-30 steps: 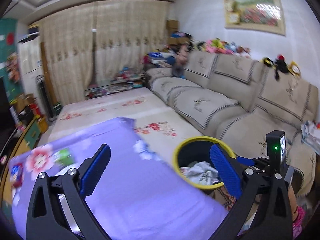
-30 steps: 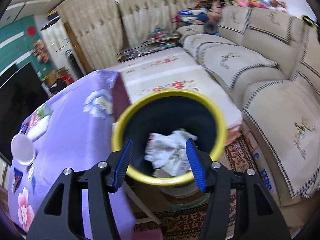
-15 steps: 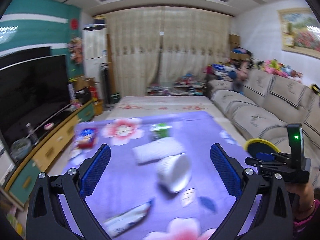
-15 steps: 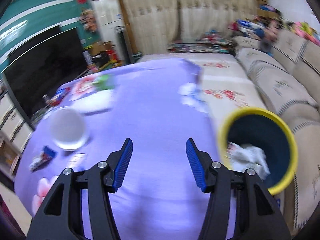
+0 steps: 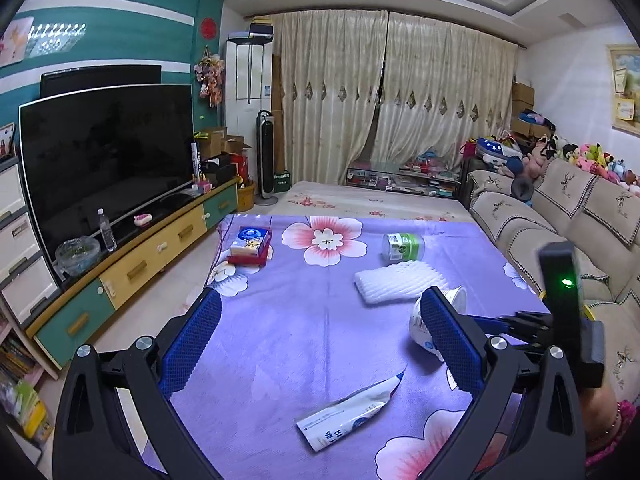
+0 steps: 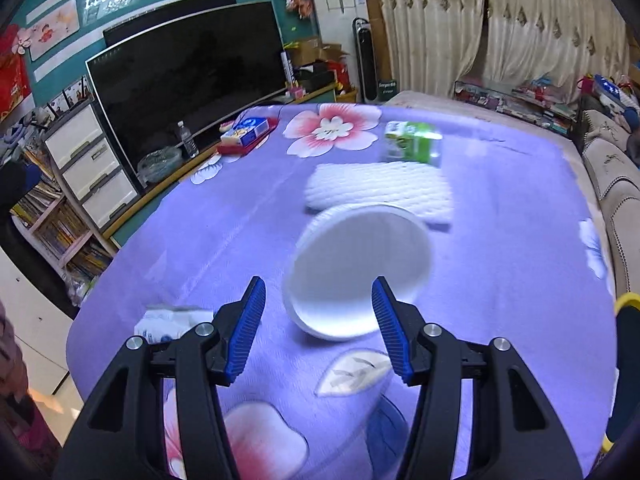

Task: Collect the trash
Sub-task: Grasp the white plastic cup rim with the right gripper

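A purple floral cloth covers the table (image 5: 304, 320). On it lie a white cup (image 5: 434, 316) on its side, a white wrapper (image 5: 348, 416), a white foam pad (image 5: 400, 282), a green jar (image 5: 402, 246) and a tissue box (image 5: 250, 246). My left gripper (image 5: 322, 344) is open over the near part of the table, holding nothing. My right gripper (image 6: 319, 328) is open too, and the white cup (image 6: 356, 272) faces it mouth-on just past the fingertips, untouched. Beyond the cup lie the foam pad (image 6: 380, 192) and the green jar (image 6: 412, 146), with the wrapper (image 6: 172, 324) to the left.
A yellow-rimmed bin (image 6: 624, 304) shows at the table's right edge. A TV (image 5: 108, 160) on a low cabinet (image 5: 132, 272) lines the left side and a sofa (image 5: 560, 216) the right. A hand (image 5: 604, 412) holds the right gripper body (image 5: 560, 320).
Both views have swung left, from the yellow bin by the sofa to the table. The right gripper now faces the white cup. Both grippers' jaws stand as wide as before.
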The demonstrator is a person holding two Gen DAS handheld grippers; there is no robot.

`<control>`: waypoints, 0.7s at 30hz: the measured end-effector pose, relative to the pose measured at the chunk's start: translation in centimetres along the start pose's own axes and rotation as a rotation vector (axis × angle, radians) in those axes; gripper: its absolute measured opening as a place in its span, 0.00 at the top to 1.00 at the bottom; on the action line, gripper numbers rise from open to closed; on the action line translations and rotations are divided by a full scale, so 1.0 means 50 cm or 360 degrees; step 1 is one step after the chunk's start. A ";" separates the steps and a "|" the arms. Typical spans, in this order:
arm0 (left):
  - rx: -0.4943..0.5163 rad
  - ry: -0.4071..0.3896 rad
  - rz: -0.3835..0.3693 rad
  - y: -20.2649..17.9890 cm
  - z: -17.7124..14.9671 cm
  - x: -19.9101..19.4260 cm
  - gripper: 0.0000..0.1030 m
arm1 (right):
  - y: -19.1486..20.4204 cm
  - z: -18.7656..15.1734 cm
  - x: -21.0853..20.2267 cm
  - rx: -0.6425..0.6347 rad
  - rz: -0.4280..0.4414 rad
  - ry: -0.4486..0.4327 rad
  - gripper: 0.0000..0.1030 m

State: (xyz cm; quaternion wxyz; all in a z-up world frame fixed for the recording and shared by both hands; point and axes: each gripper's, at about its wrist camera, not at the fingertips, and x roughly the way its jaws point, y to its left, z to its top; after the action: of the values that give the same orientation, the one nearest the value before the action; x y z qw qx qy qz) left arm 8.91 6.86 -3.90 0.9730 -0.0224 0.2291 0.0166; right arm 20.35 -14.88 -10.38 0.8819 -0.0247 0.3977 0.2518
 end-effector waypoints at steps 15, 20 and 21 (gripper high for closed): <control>0.0002 0.0039 -0.0033 -0.030 -0.005 0.025 0.05 | 0.006 0.001 0.028 -0.0009 0.0062 0.0044 0.95; 0.0028 0.0052 -0.0052 -0.051 -0.008 0.032 0.05 | -0.013 -0.008 -0.013 0.0037 0.0064 -0.0020 0.95; 0.0033 0.0053 -0.0056 -0.055 -0.008 0.033 0.05 | -0.020 -0.011 -0.024 0.0047 0.0057 -0.0036 0.95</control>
State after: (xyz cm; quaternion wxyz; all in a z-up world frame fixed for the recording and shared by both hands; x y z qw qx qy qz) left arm 10.32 4.11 -4.91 0.9694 -0.0166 0.2450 -0.0032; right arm 19.78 -16.40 -10.07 0.8820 -0.0018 0.3917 0.2621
